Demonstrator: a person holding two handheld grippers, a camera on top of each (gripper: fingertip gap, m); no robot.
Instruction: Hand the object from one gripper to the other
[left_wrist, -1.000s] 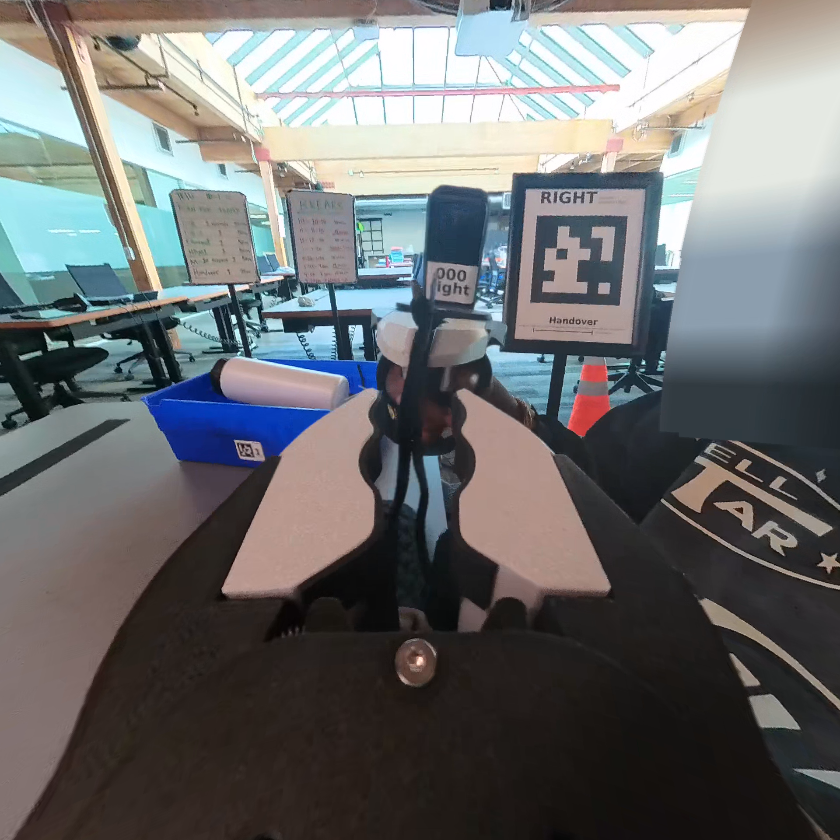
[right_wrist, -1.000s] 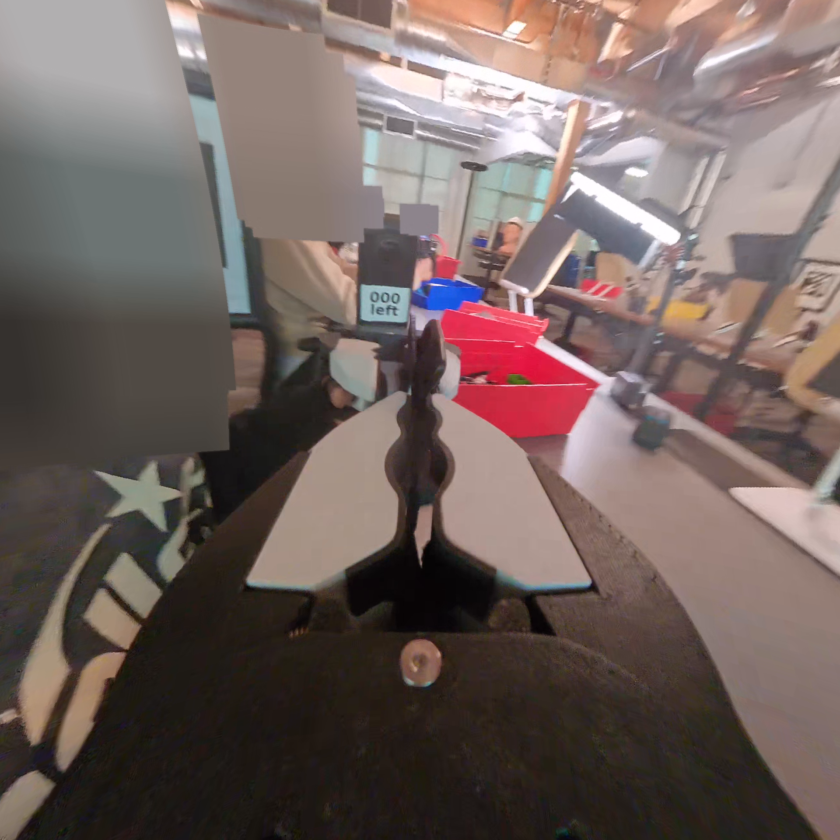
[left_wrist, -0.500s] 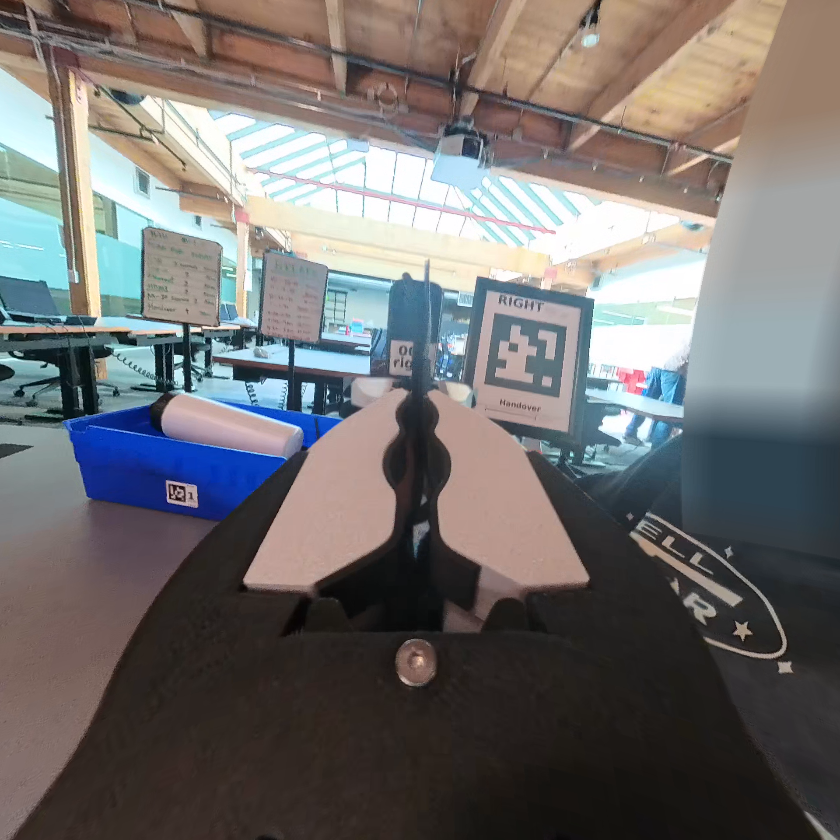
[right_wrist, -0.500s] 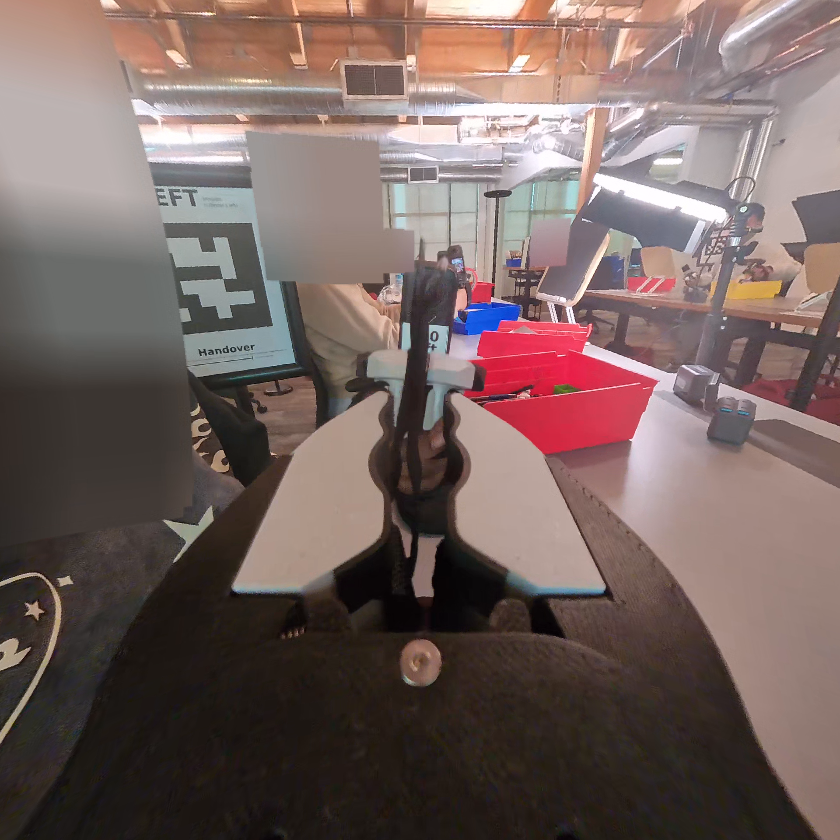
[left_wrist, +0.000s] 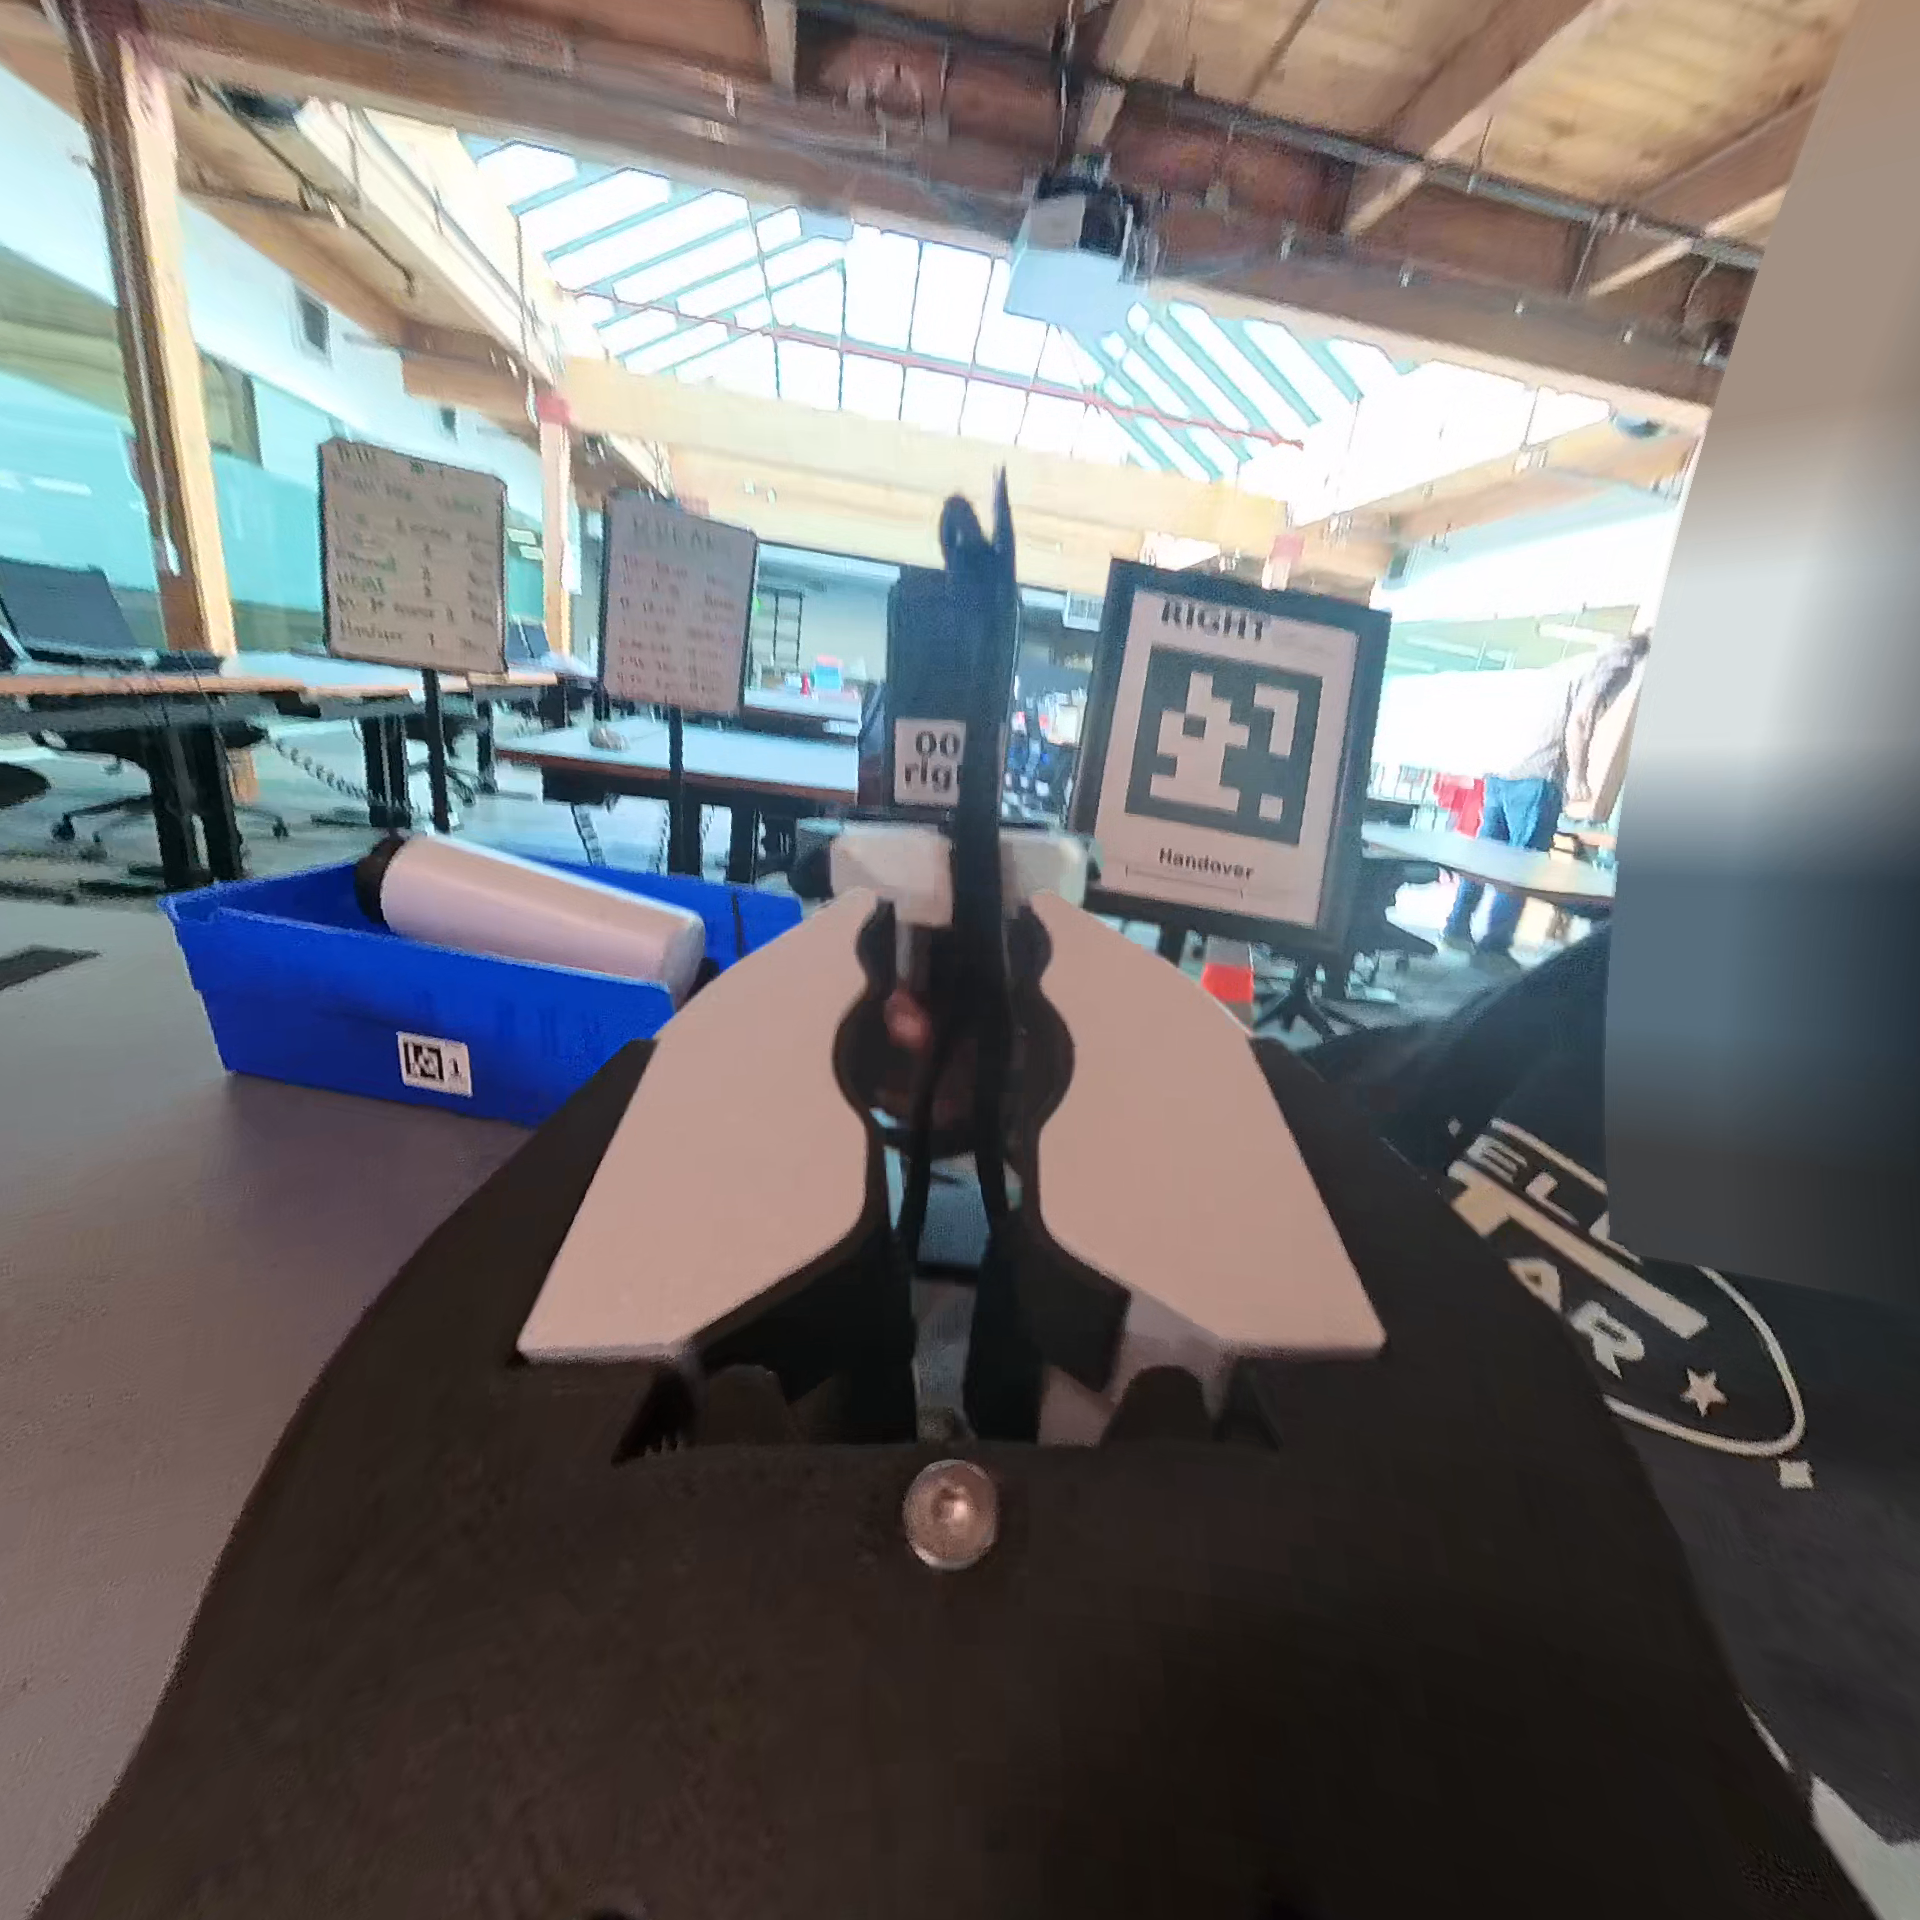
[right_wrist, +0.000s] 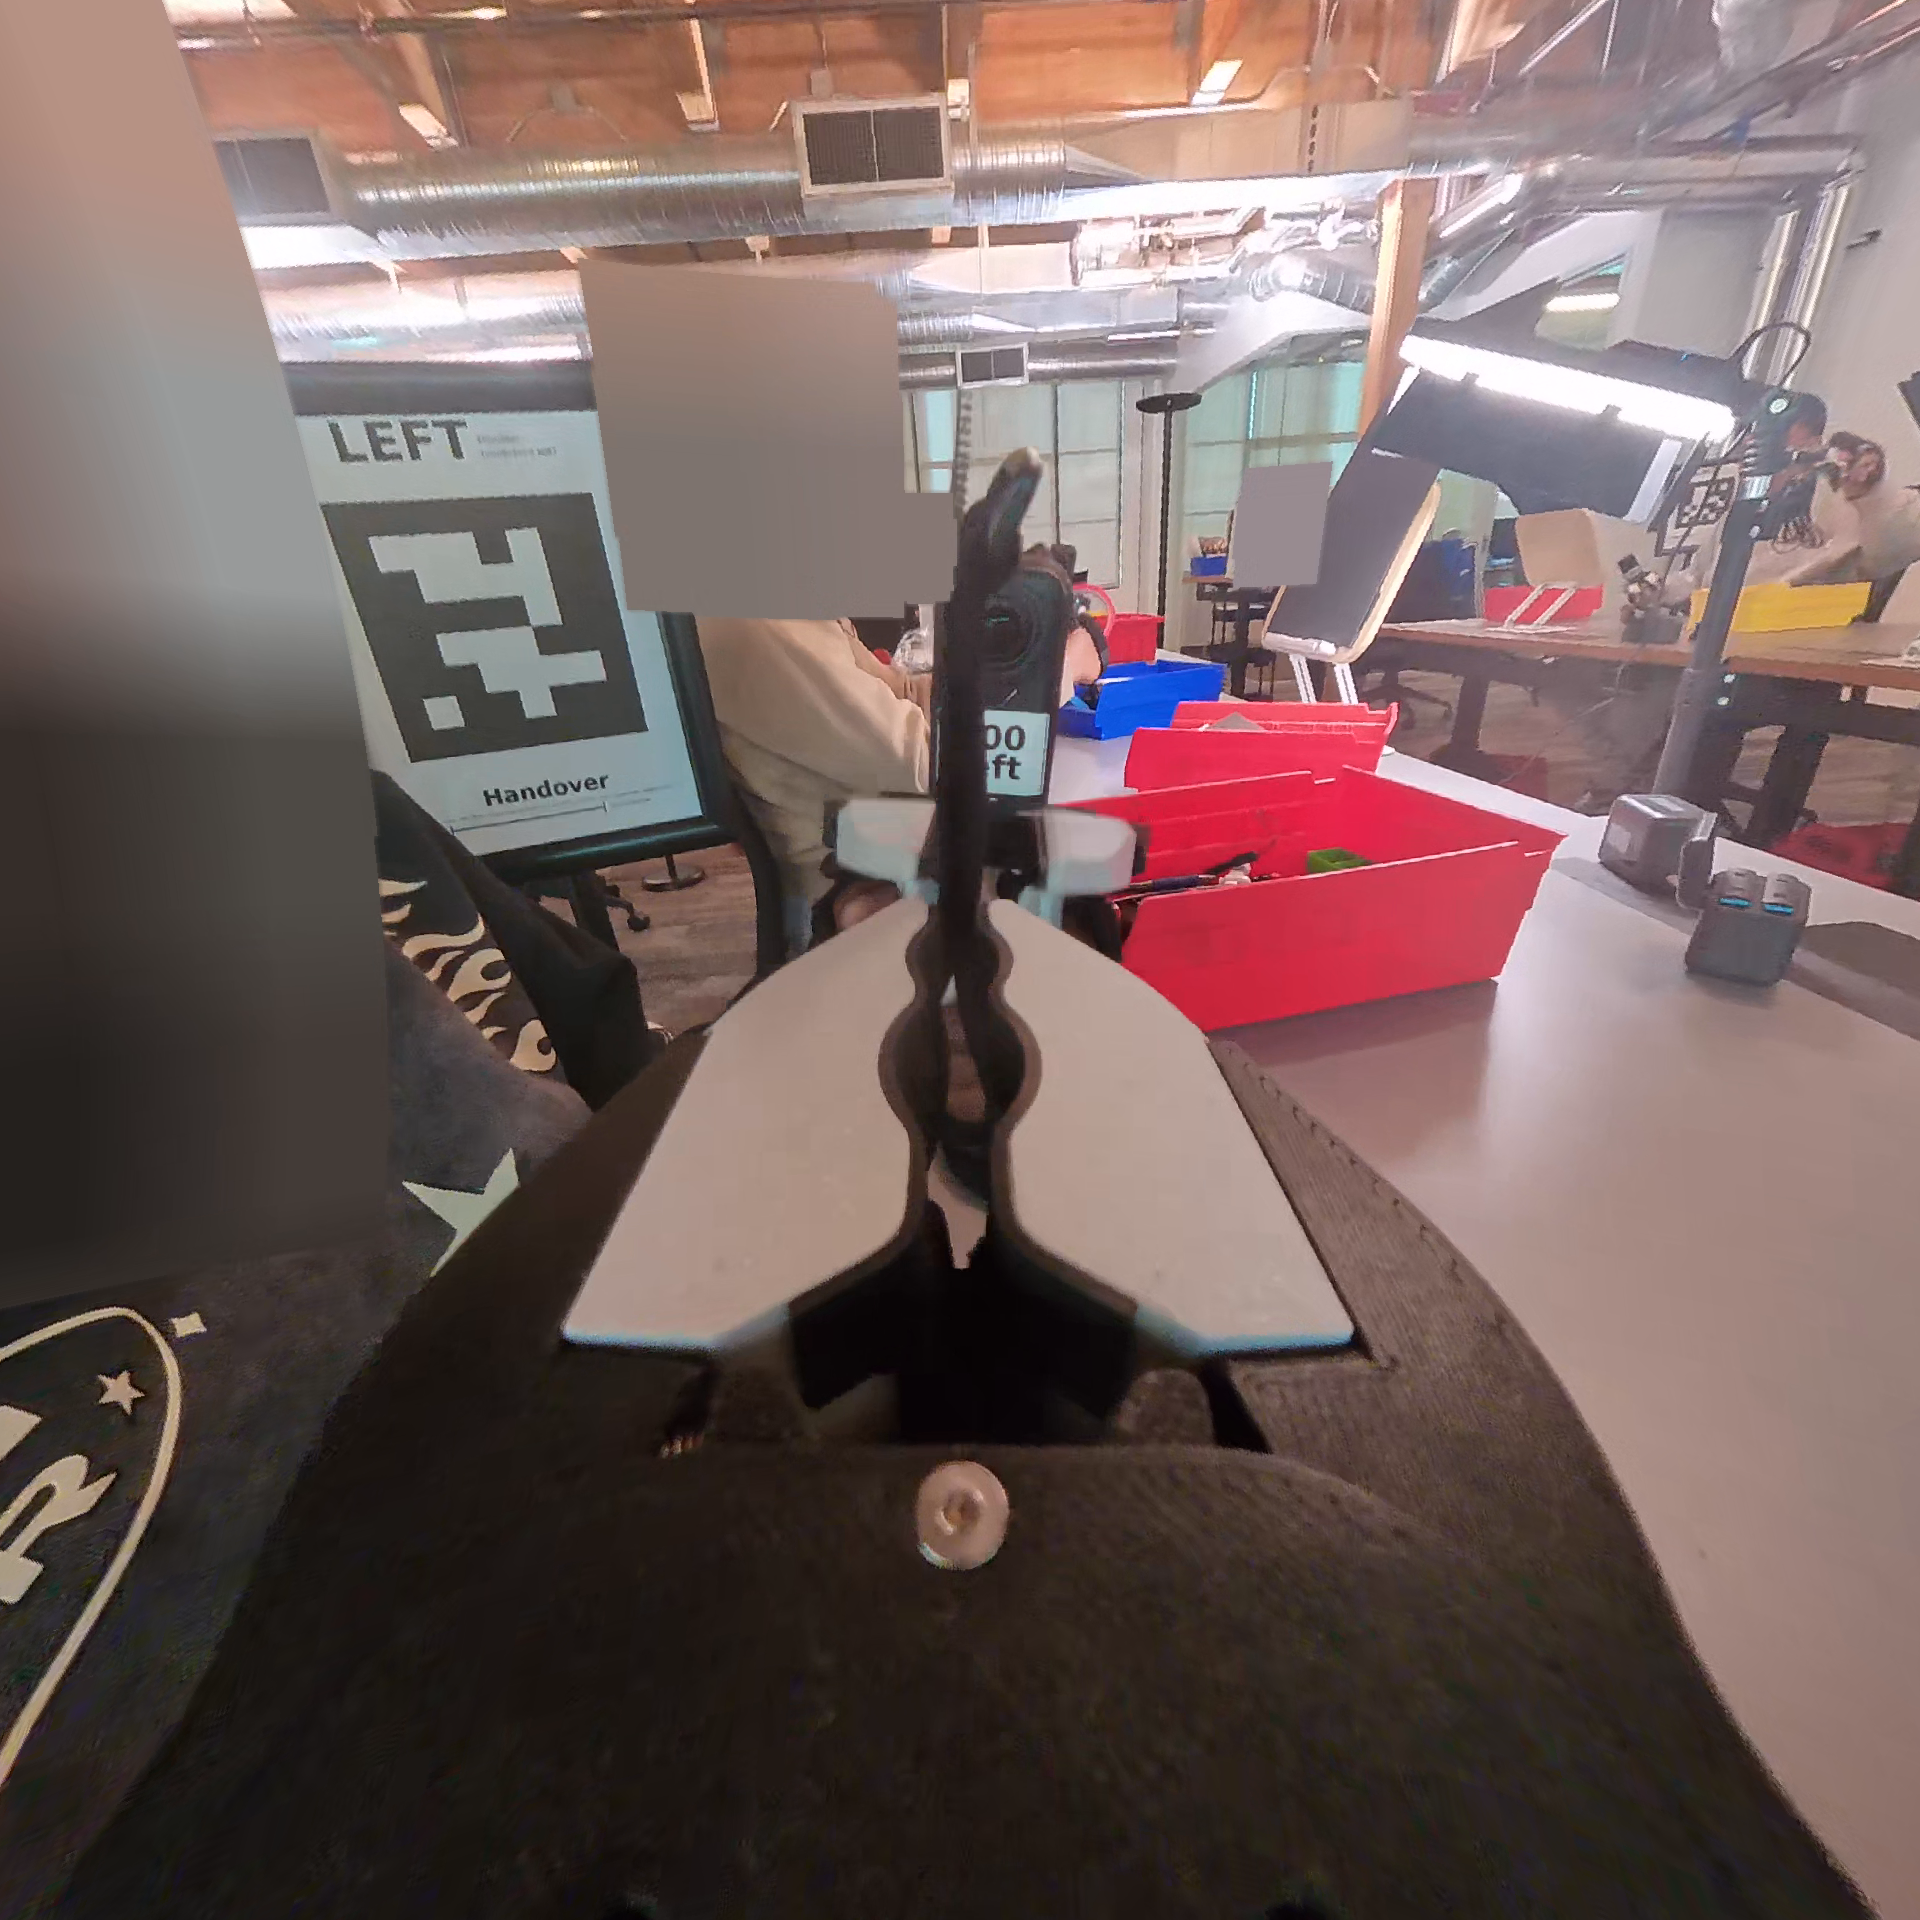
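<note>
Between our two facing grippers stands a thin black cord-like object (left_wrist: 977, 831), upright and blurred. Our left gripper (left_wrist: 951, 925) jaws sit slightly parted around it; our right gripper (right_wrist: 961, 914) jaws pinch it tight. Printed labels mark both.

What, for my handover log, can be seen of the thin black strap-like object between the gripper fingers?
The thin black strap-like object is a narrow, flexible-looking strip with a folded top end. It stands nearly upright, pinched between the near-shut tips of the right gripper. It also passes between the fingers of the left gripper, whose jaws stand slightly apart, seemingly not clamping it.
</note>
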